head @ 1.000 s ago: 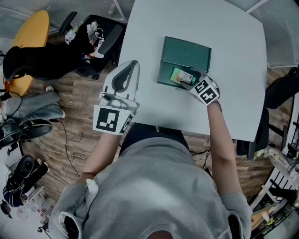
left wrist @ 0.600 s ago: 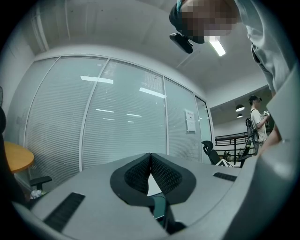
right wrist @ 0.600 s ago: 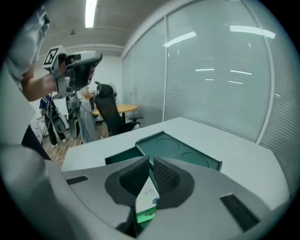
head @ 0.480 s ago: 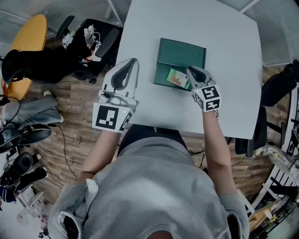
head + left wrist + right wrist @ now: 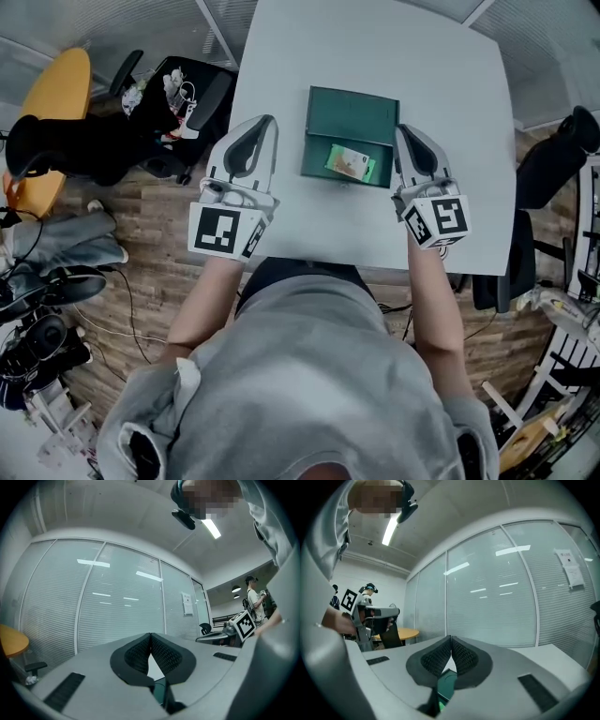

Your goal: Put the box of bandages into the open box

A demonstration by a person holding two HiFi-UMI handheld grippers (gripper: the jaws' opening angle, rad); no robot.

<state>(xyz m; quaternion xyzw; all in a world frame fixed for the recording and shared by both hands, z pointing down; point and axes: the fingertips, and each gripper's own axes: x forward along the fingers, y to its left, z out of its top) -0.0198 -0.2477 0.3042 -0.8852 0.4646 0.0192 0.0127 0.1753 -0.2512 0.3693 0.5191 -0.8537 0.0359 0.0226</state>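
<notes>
The open green box point(image 5: 349, 120) lies on the white table point(image 5: 441, 84) in the head view. Inside it, near its front wall, rests the small green-and-white box of bandages point(image 5: 350, 163). My right gripper point(image 5: 412, 141) hovers just right of the green box, shut, with nothing between its fingertips. My left gripper point(image 5: 264, 127) hangs left of the box over the table's left edge, shut and empty. In both gripper views the pads meet at the tips point(image 5: 150, 637) point(image 5: 451, 640), and a sliver of the green box point(image 5: 445, 686) shows below the right one.
A black office chair point(image 5: 183, 98) with clutter and a yellow round table point(image 5: 52, 103) stand on the wood floor at the left. Glass partition walls point(image 5: 117, 602) show in both gripper views. Another person point(image 5: 255, 599) stands far off.
My right gripper let go of the bandage box inside the green box, pulled back to the right and shut. The left gripper barely moved.
</notes>
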